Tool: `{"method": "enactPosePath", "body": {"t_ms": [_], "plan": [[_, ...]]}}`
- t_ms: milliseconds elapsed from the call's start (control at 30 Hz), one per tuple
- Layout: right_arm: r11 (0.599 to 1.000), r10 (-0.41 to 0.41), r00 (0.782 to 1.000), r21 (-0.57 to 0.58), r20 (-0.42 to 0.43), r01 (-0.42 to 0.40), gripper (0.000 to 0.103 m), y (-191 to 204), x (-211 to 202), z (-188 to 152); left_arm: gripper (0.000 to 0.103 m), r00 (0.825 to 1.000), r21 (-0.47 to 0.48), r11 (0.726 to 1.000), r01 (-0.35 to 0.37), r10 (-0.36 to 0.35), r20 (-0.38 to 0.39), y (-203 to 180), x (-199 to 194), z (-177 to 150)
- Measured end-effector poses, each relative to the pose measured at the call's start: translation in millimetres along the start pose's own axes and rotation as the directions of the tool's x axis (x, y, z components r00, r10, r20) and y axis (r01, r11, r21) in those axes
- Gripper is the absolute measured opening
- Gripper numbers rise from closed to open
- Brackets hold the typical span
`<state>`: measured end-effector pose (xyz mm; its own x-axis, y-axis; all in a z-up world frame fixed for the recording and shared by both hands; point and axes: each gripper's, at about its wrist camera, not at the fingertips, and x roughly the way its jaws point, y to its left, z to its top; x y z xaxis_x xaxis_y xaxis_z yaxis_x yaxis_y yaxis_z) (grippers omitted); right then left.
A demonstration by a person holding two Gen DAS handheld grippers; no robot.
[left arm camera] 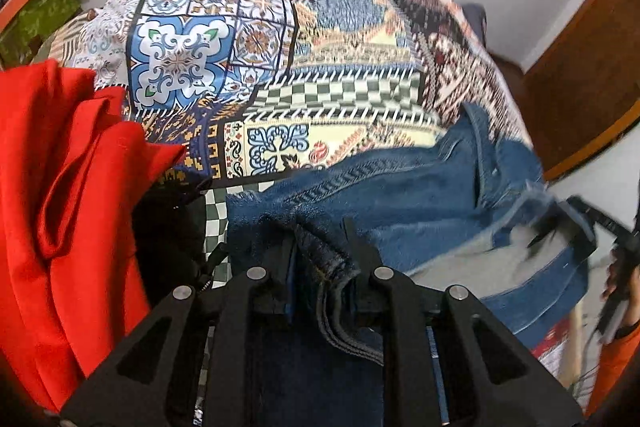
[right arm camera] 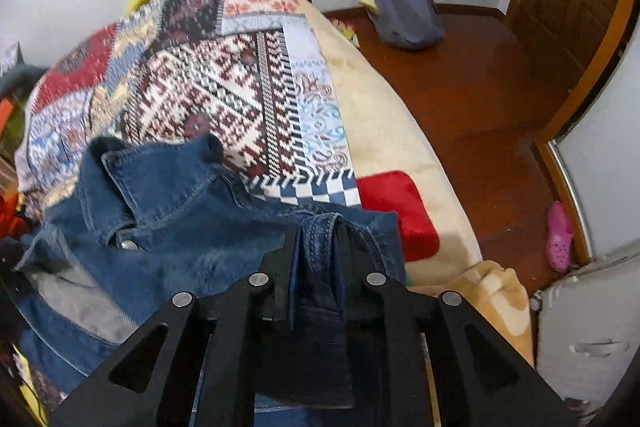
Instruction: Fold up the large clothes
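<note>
Now the bed, with its patchwork cover, carries the denim jacket at its near edge, beside red clothes on the left. Each claw, left gripper and right gripper, pinches a jacket hem. I think uneven pulling could slip the thick seam; open room lies toward the far edge.

Denim jackets: one
Red garments: one
Patchwork bedspreads: one
Grippers: two, left gripper and right gripper
Pink clogs: one
Grey bags on the floor: one
Cream blankets: one
</note>
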<state>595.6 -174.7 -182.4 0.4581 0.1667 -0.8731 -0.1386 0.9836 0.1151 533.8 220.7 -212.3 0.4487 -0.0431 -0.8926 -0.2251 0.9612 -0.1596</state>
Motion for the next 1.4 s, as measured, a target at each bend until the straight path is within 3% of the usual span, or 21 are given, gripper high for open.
{"method": "enactPosePath", "body": {"t_ms": [67,167,267,333,400,533,633,833,967,1100,1200,1233,1300,1367,1400], "plan": [[1.0,-0.01,1.0,0.005,-0.021,0.011,0.025,-5,-9,2,0.022,1.0,0.027,1.0,-0.009,0.009,-0.007,-2,-1,-1],[1.0,0.005,1.0,-0.015,0.028,-0.005,0.028,-4,-39,4,0.031,1.0,0.063,0.998,-0.007,0.007,0.012,-8,-19,-3],[0.999,0.012,0.995,-0.052,0.102,-0.007,0.039,2,-74,-3,0.05,0.995,0.078,0.996,-0.04,0.033,0.095,-13,-53,-3],[0.996,0.026,0.989,-0.084,0.144,-0.014,0.048,8,-90,-9,0.056,0.983,0.083,0.993,-0.078,0.063,0.171,-16,-79,-3],[0.991,0.058,0.983,-0.133,0.173,-0.035,0.051,17,-106,-20,0.056,0.979,0.1,0.992,-0.075,0.055,0.198,-19,-99,-8],[0.975,0.09,0.983,-0.214,0.161,-0.054,0.054,33,-115,-51,0.058,0.986,0.161,0.986,-0.04,0.013,0.164,-29,-110,-27],[0.962,0.101,0.988,-0.263,0.116,-0.068,0.054,44,-105,-77,0.058,0.991,0.228,0.972,-0.057,0.027,0.129,-41,-103,-49],[0.95,0.11,0.993,-0.291,-0.034,-0.115,0.054,59,-54,-105,0.058,1.0,0.322,0.946,-0.026,0.026,0.007,-65,-54,-93],[0.945,0.069,0.993,-0.313,-0.097,-0.097,0.054,77,-14,-108,0.058,0.996,0.352,0.933,-0.071,0.085,-0.024,-78,-14,-99],[0.929,0.057,0.993,-0.357,-0.105,-0.091,0.054,96,9,-83,0.064,0.997,0.312,0.948,-0.062,0.073,-0.023,-78,9,-67],[0.933,0.039,0.996,-0.355,-0.077,-0.064,0.054,108,18,-44,0.064,0.988,0.268,0.953,-0.144,0.151,-0.009,-68,25,-27],[0.94,0.027,0.999,-0.338,-0.043,-0.04,0.053,111,18,-26,0.063,0.983,0.24,0.954,-0.18,0.184,0.009,-63,27,-10],[0.961,0.01,0.999,-0.276,0.041,0.002,0.054,111,11,0,0.063,0.989,0.156,0.976,-0.15,0.15,0.012,-52,26,15],[0.983,-0.027,0.991,-0.178,0.13,0.05,0.054,109,-2,24,0.063,0.978,0.091,0.976,-0.196,0.188,0.095,-49,9,35],[0.987,-0.014,0.989,-0.154,0.146,0.037,0.054,108,-6,30,0.063,0.971,0.083,0.973,-0.215,0.203,0.129,-50,1,38]]}}
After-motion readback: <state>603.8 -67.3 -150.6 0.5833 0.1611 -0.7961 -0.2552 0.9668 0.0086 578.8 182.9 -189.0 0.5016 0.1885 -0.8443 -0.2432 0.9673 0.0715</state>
